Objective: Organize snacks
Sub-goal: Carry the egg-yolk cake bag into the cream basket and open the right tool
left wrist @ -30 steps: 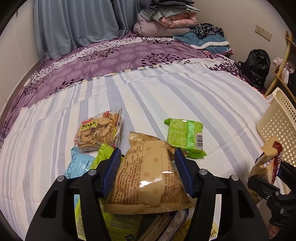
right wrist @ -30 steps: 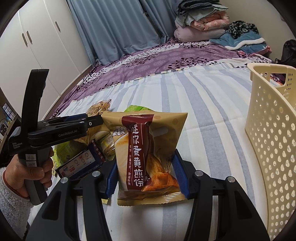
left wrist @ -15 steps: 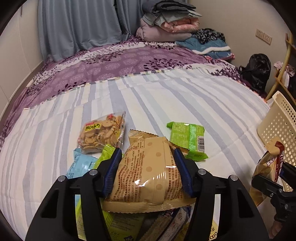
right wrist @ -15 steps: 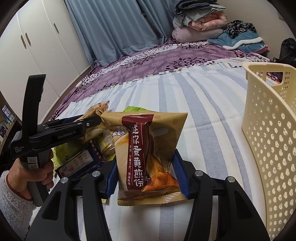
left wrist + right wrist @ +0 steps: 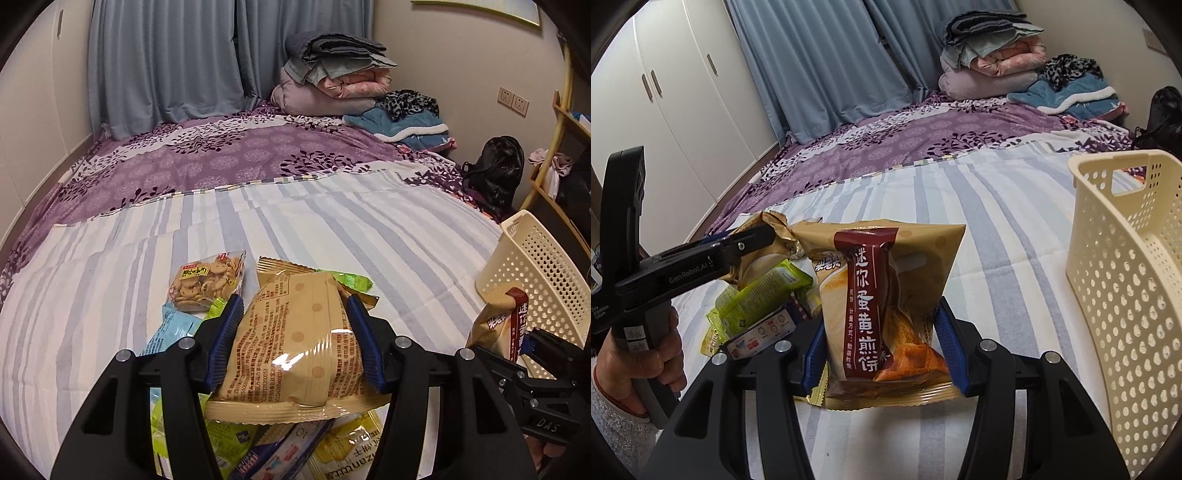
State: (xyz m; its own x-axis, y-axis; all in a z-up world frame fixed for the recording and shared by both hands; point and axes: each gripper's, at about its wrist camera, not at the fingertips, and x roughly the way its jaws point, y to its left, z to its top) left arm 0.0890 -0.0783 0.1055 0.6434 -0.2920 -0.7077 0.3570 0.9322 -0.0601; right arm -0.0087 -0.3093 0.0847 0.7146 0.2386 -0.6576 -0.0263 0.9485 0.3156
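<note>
Left wrist view, up close: the left tool (image 5: pixel 295 339) is clamped on a tan dotted snack bag (image 5: pixel 295 347), lifted over a messy pile of snacks (image 5: pixel 295 450) on the bed. Right wrist view, up close: the right tool (image 5: pixel 882 347) is clamped on a tan bag with a dark red stripe (image 5: pixel 882 306), held upright just beside the cream basket (image 5: pixel 1126 295). A little farther on the striped sheet (image 5: pixel 332 229) lie a clear cookie bag (image 5: pixel 207 280), a blue packet (image 5: pixel 173 328) and a green packet (image 5: pixel 351 280). I cannot see inside the basket. So the job looks like it is near the start: two bags are in hand, and many snacks wait on the bed.
</note>
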